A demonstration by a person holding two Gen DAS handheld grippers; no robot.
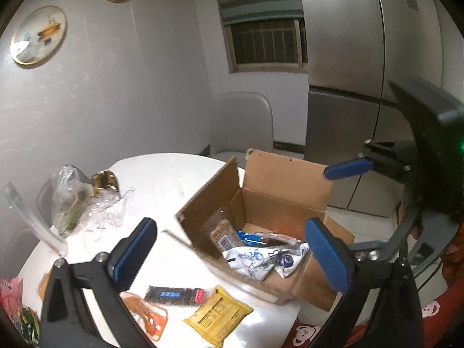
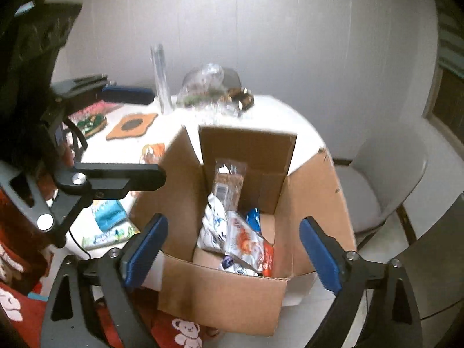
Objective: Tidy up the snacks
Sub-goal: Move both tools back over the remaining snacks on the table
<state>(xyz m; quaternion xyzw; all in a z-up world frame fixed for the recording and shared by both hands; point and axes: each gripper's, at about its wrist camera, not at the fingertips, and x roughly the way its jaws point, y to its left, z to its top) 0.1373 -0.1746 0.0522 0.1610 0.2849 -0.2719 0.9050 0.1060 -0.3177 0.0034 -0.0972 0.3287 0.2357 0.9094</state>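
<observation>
White round table (image 1: 162, 179) against a pale wall carries an open cardboard box (image 2: 229, 293) at its near edge, flaps up. Both tools hang above it with jaws spread wide and nothing between them: the left gripper (image 1: 229, 256) over the table beside the box, the right gripper (image 2: 232, 253) over the box mouth. It looks like a drop-off just finished, so the next move calls for reaching back to the loose packets. Inside the box I count roughly five: a brown bar (image 2: 229, 182), a white pouch (image 2: 210, 226), an orange-printed pack (image 2: 246, 240), something blue, one more beneath. On the table, this view shows three waiting: a yellow packet (image 1: 217, 316), a dark bar (image 1: 174, 294), an orange packet (image 1: 150, 319)
</observation>
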